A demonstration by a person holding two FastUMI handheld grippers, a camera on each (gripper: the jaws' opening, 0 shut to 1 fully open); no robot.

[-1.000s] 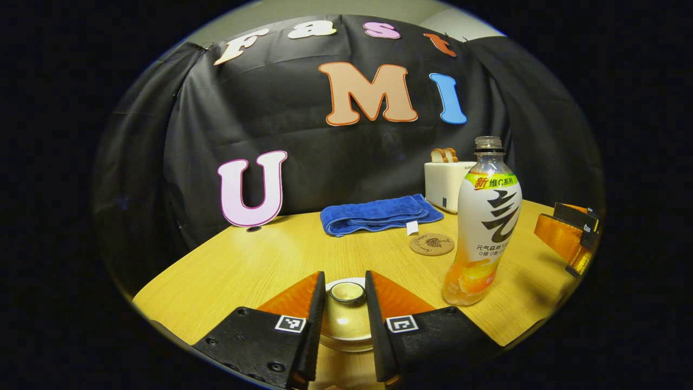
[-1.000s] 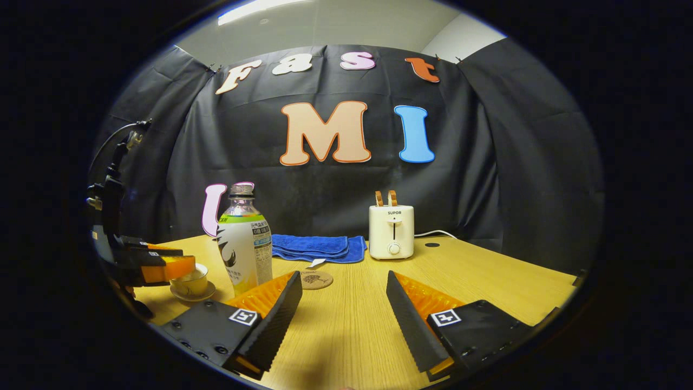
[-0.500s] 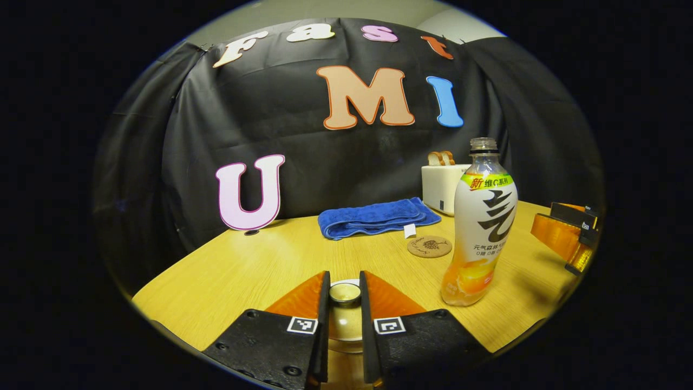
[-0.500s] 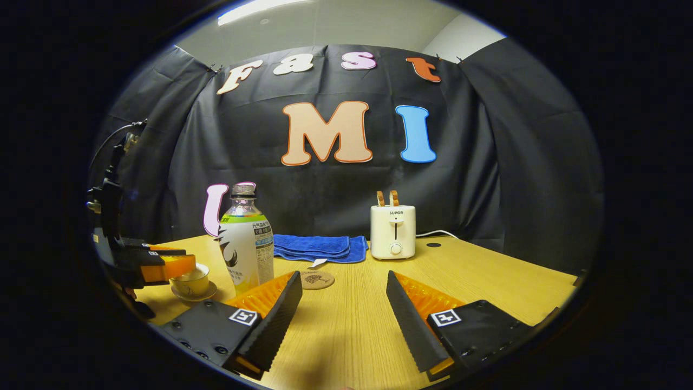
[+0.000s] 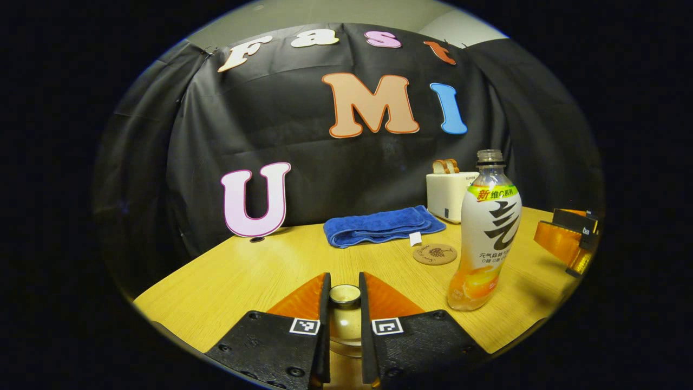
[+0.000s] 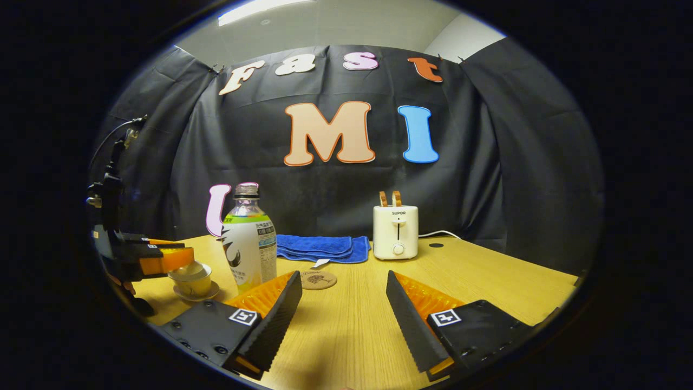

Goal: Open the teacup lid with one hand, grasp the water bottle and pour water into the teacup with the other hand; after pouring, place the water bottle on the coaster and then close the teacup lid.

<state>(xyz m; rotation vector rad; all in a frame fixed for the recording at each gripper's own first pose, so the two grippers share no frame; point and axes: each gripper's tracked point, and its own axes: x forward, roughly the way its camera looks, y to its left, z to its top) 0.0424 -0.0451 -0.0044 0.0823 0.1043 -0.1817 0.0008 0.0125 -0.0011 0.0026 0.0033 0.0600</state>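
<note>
L gripper fingers tight on teacup lid knob; R gripper fingers wide apart, empty.

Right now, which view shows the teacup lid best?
Left gripper view: the lid sits close up between the left gripper's fingers, which pinch its knob. The right gripper view shows it small at the left, tilted over the teacup, partly hidden by those fingers.

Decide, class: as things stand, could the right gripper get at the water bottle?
Probably yes. The right gripper is open, and the water bottle stands upright just beyond its left finger with bare table between; the left gripper holds the teacup lid farther left.
</note>
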